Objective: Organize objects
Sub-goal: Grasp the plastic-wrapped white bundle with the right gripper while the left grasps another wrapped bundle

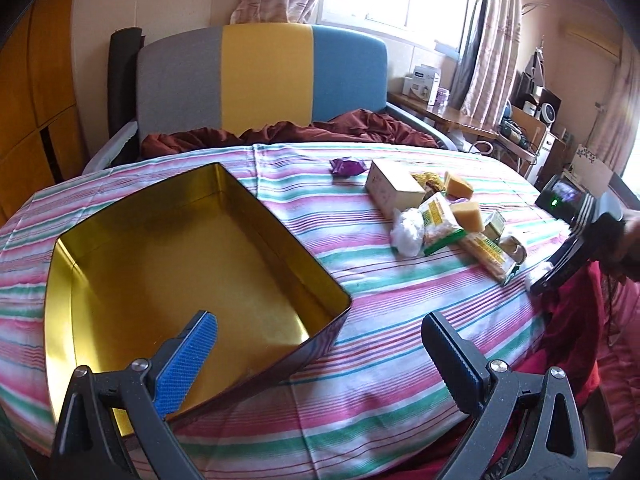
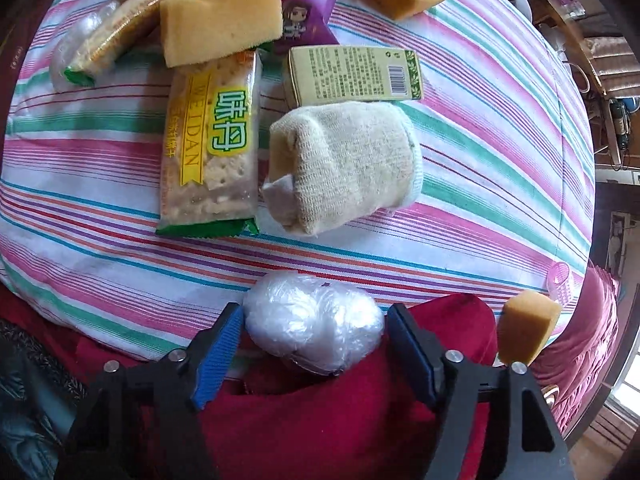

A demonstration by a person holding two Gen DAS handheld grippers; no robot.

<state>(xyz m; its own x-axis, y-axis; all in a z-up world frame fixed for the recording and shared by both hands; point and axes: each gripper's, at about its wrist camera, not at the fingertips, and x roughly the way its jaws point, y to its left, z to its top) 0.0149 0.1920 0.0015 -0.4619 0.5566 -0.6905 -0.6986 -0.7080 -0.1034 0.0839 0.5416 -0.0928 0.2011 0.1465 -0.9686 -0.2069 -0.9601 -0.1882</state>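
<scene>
Plastic-wrapped ball (image 2: 314, 330) held between right tongs (image 2: 314, 334); left tongs (image 1: 320, 334) wide over gold tin (image 1: 180, 264).

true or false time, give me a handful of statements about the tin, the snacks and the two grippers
1. The gold-lined rectangular metal tin holds nothing. True.
2. The right gripper has a crumpled clear plastic ball between its fingers. True; whether the pads press it I cannot tell.
3. The left gripper is clamped on a sponge. False: its jaws are spread wide with nothing between them, above the tin's near corner.
4. The green-edged cracker packet with yellow label lies inside the tin. False: it lies on the striped bedsheet, beside the rolled cream knit sock.
5. The purple snack pouch with a cartoon figure sits next to the yellow sponge block. True.
</scene>
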